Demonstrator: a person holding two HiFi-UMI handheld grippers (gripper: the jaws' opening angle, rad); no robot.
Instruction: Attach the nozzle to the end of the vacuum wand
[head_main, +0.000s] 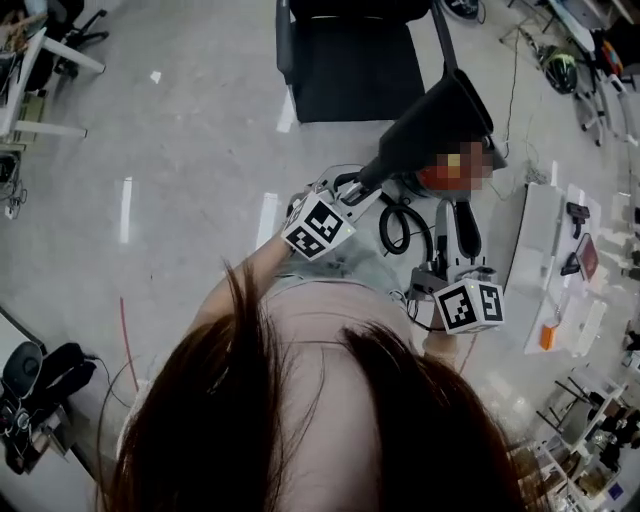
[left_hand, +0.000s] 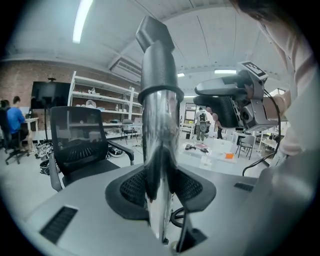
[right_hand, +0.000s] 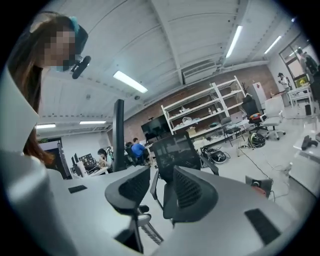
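Observation:
My left gripper (head_main: 358, 187) is shut on the shiny metal vacuum wand (left_hand: 159, 165), which rises straight up between its pads (left_hand: 140, 187). A dark grey nozzle (left_hand: 158, 60) sits over the wand's top end with its collar round the tube. From the head view the nozzle (head_main: 440, 120) is a black flared shape pointing away from me. My right gripper (head_main: 456, 232) stands just right of the wand, apart from it. In its own view the right gripper (right_hand: 157, 187) is open with nothing between its fingers. The left gripper view also shows the right gripper (left_hand: 227, 102) beside the nozzle.
A black office chair (head_main: 355, 60) stands on the grey floor just beyond the nozzle. A white table (head_main: 545, 250) with small tools is at the right. Shelving (right_hand: 210, 110) and seated people (right_hand: 137, 150) are further off. Black gear (head_main: 40, 385) lies at lower left.

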